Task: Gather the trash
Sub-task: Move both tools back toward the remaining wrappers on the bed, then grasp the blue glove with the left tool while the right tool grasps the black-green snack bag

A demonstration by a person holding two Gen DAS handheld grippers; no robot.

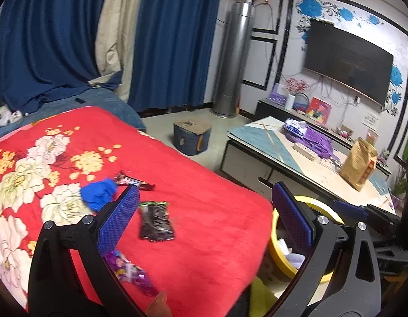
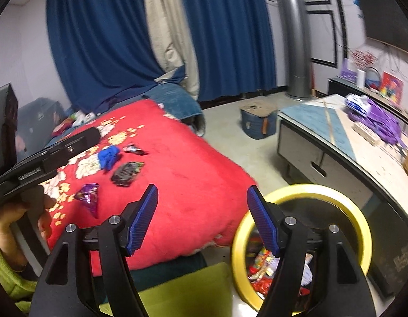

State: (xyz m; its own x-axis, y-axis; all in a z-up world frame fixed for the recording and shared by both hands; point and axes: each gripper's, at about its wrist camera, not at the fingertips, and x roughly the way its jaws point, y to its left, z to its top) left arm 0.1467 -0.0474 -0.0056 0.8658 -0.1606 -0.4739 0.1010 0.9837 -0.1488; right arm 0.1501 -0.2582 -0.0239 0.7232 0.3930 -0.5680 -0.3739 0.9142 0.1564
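Trash lies on a red floral blanket (image 1: 204, 185): a black wrapper (image 1: 156, 221), a dark bar wrapper (image 1: 133, 181), a blue crumpled glove (image 1: 98, 192) and a purple wrapper (image 1: 129, 272). They also show in the right wrist view: black wrapper (image 2: 126, 173), glove (image 2: 108, 156), purple wrapper (image 2: 89, 196). A yellow-rimmed bin (image 2: 304, 192) holding wrappers stands beside the bed; it also shows in the left wrist view (image 1: 280, 261). My left gripper (image 1: 206, 219) is open and empty above the blanket. My right gripper (image 2: 202, 219) is open and empty between bed edge and bin.
A low table (image 1: 304, 166) with a brown paper bag (image 1: 358, 165) and purple cloth (image 1: 316, 140) stands right of the bin. A blue stool (image 1: 192, 137) sits on the floor. Blue curtains (image 1: 172, 39) hang behind. A TV (image 1: 346, 58) hangs on the wall.
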